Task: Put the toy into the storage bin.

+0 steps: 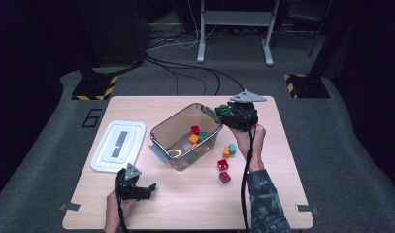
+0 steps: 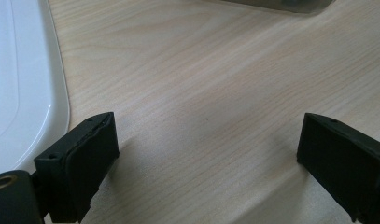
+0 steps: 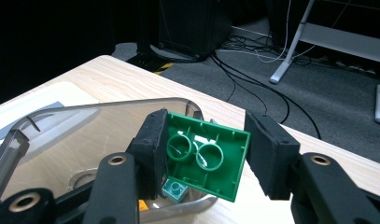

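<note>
You held the green brick (image 3: 204, 156) clamped between the jaws of your right gripper (image 3: 206, 154) just above the far rim of the clear plastic bin (image 1: 162, 131), while your left gripper (image 2: 206, 158) rested on the desk (image 2: 201, 79) near the white lid (image 2: 19, 93), jaws spread and empty.

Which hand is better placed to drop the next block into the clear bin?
Right. The right gripper is shut on a green block at the far rim of the clear bin. The left gripper stands open over bare table near the white lid.
</note>
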`<state>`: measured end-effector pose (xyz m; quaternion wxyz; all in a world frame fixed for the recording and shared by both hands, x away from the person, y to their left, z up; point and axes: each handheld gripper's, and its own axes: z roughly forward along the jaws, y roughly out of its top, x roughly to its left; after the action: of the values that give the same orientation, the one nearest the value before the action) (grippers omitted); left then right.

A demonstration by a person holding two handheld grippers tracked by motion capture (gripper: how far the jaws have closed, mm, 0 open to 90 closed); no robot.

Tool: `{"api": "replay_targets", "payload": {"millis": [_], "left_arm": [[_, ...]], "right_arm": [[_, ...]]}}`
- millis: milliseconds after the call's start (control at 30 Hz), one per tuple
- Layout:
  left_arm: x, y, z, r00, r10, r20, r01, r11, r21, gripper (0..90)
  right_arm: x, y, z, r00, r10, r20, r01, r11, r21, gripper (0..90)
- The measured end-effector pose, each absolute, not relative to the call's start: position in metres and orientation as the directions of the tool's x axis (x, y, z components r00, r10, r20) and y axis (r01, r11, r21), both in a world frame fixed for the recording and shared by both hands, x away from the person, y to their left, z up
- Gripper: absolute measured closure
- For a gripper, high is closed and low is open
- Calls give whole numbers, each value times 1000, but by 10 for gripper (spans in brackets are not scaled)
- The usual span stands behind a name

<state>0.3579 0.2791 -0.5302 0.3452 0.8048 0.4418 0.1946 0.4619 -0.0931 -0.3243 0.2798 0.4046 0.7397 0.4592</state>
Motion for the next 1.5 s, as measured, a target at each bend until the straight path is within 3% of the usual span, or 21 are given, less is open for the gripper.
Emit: {"api": "replay_targets", "payload": {"millis": [733,1367,1433,1500], "left_arm": [[358,280,-530,541,841,8,578,-379,723,51],[358,279,-530,537,843,5,577,-372,727,51],[358,279,-530,537,843,5,577,-372,727,51],[358,279,-530,537,843,6,577,-373,727,51]], "right_arm": [[496,-55,-368,-552,834,-16,394,278,876,503],[509,-47,-383,-555,832,-9,430,296,853,497],[510,-47,-384,-556,831,2,444,295,846,448],[511,-48,-385,-561,828,13,457,296,839,303]]}}
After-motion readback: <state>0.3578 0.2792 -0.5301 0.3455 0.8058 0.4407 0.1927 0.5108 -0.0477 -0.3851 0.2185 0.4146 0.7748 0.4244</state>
